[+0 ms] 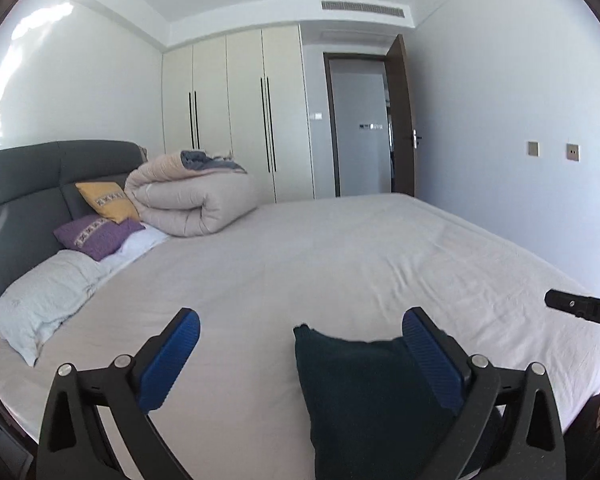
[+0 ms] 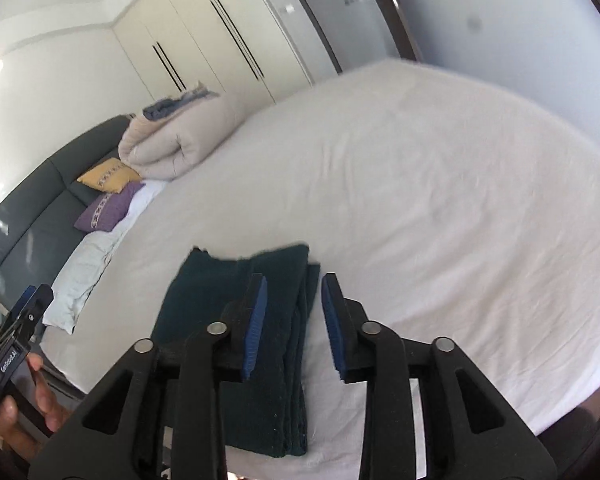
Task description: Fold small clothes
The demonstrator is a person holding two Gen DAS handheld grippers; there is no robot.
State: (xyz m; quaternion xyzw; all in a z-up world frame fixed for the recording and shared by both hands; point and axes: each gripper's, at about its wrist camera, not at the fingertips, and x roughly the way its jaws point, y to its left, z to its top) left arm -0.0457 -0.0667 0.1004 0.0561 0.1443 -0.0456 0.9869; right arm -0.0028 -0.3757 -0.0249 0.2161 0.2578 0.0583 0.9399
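A dark green folded cloth (image 1: pixel 364 400) lies flat on the white bed sheet (image 1: pixel 340 264) near the front edge. My left gripper (image 1: pixel 302 314) stands wide open over it, and the cloth lies beside the right blue pad (image 1: pixel 432 360) with no squeeze on it. In the right wrist view the same cloth (image 2: pixel 204 292) shows as a layered stack. My right gripper (image 2: pixel 294 280) is partly open above the stack's right edge, its pads clear of the fabric. The left gripper's body (image 2: pixel 20 320) and a hand show at the left edge.
A rolled beige duvet (image 1: pixel 192 204) sits at the head of the bed by yellow (image 1: pixel 108 200) and purple (image 1: pixel 96 236) cushions and a white pillow (image 1: pixel 44 300). A grey headboard (image 1: pixel 20 200), wardrobe (image 1: pixel 236 112) and open door (image 1: pixel 400 116) stand behind.
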